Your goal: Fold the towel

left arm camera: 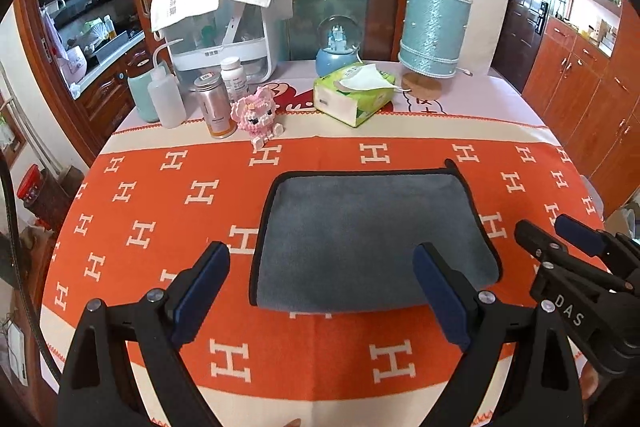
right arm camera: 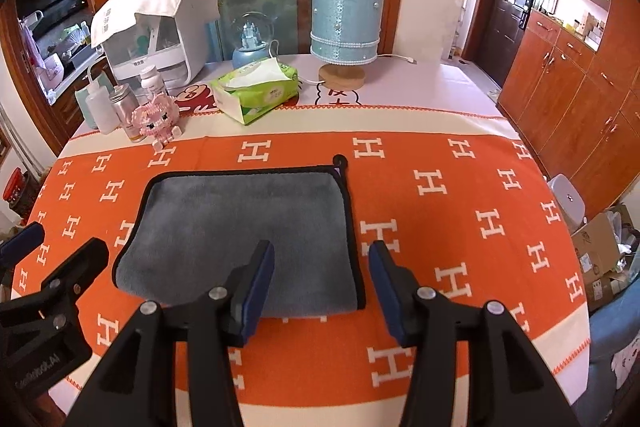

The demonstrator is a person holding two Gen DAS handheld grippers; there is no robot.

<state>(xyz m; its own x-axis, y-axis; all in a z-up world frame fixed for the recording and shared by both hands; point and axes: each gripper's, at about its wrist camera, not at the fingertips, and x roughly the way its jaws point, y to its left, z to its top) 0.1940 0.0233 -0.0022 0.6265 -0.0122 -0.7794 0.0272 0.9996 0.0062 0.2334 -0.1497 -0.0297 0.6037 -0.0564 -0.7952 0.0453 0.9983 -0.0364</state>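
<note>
A grey towel [left arm camera: 368,235] with black trim lies folded flat on the orange H-patterned tablecloth [left arm camera: 160,211]; it also shows in the right wrist view [right arm camera: 240,231]. A small hanging loop sticks out at its far right corner [right arm camera: 340,160]. My left gripper [left arm camera: 322,291] is open and empty, raised over the towel's near left edge. My right gripper [right arm camera: 322,287] is open and empty over the towel's near right corner. The right gripper also shows at the right of the left wrist view [left arm camera: 560,231], and the left gripper at the left of the right wrist view [right arm camera: 48,247].
At the table's back stand a green tissue pack [left arm camera: 352,95], a blue lamp [left arm camera: 434,31], a snow globe [left arm camera: 338,43], a pink brick figure [left arm camera: 258,115], bottles [left arm camera: 214,107] and a white covered appliance [left arm camera: 224,27]. Wooden cabinets [right arm camera: 560,79] stand to the right.
</note>
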